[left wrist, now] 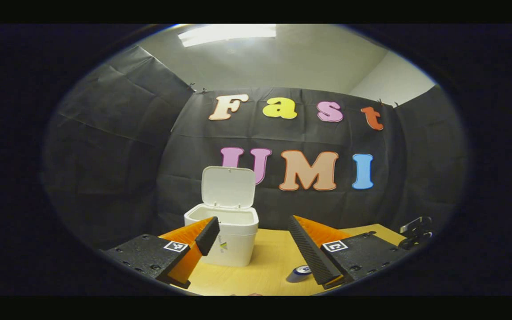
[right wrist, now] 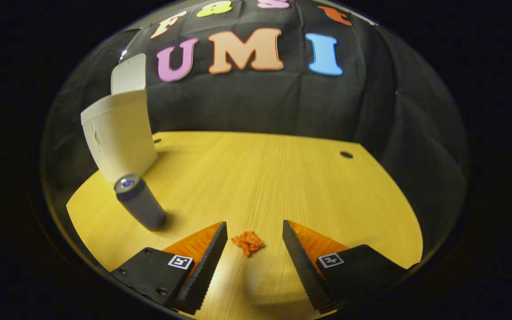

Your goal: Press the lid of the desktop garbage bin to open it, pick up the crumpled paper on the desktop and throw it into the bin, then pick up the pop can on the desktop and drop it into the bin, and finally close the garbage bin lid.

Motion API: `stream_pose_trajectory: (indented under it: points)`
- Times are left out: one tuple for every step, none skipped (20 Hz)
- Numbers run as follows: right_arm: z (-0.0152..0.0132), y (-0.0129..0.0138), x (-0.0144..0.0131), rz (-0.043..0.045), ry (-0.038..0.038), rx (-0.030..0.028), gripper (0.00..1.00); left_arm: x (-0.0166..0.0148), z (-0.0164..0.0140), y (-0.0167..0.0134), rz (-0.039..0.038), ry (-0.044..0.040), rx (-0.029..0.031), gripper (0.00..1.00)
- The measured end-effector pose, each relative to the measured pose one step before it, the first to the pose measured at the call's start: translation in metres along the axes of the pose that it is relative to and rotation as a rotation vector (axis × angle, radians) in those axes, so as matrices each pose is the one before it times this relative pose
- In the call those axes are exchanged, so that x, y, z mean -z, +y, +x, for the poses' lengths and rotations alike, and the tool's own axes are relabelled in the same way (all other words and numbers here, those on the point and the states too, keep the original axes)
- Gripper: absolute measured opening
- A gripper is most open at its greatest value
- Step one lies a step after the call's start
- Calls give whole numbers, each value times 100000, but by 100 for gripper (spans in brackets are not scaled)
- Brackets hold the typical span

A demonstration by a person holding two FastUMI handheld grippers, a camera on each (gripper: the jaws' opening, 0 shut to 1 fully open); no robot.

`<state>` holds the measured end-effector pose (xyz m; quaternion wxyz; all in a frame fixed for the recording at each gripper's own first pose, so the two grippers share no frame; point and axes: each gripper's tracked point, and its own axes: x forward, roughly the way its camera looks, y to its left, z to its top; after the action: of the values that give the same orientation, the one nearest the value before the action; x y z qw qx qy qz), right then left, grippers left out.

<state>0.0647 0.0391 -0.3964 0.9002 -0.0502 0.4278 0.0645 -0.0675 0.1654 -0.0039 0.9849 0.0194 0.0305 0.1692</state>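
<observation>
Right claw (right wrist: 254, 235) apart over crumpled paper (right wrist: 247, 242) on wooden desktop (right wrist: 282, 178); left claw (left wrist: 254, 231) apart.

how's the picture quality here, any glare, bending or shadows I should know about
Left gripper view: ceiling light blown out, bin sharp. Right gripper view: fisheye tilts the bin and curves the table edge; can casts a soft shadow; crumpled paper slightly blurred.

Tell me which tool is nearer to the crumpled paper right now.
Right. The right tool hovers open with the crumpled paper between its fingertips. The left tool is open, facing the open bin, away from it.
</observation>
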Motion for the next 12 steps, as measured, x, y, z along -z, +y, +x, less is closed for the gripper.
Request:
stream_pose_trajectory:
  points:
    - [882,16,1084,573,4344,-260,84,-134,-242,56,1042,-124,-643,93]
    - [985,-40,898,105,3373,197,82,-135,-168,100,851,-62,-355,92]
    - [584,24,440,-205,1748,174,82,-93,-148,100,571,99,-463,93]
    - [372,83,92,-677,1184,-64,83,49,-141,147,424,183,-336,93]
    - [25,26,-279,-850,1,110,83,15,-135,165,334,322,-414,93]
    - [46,149,-381,-1279,-245,-442,82,55,-33,151,186,345,-353,93]
    - [190,150,-190,-495,-1758,-219,82,234,-26,145,15,355,-136,93]
    - [292,269,-221,-973,-689,-154,78,226,149,13,-67,1037,-94,93]
    - [330,259,97,-784,-692,-1341,76,277,78,94,-72,1045,-220,93]
    - [361,-10,-224,-656,-461,-31,69,437,-32,44,42,989,-138,93]
    - [34,-221,-203,-681,-1110,-71,58,238,27,-59,177,899,27,93]
    - [345,218,26,-20,50,-1005,46,106,23,96,511,269,103,94]
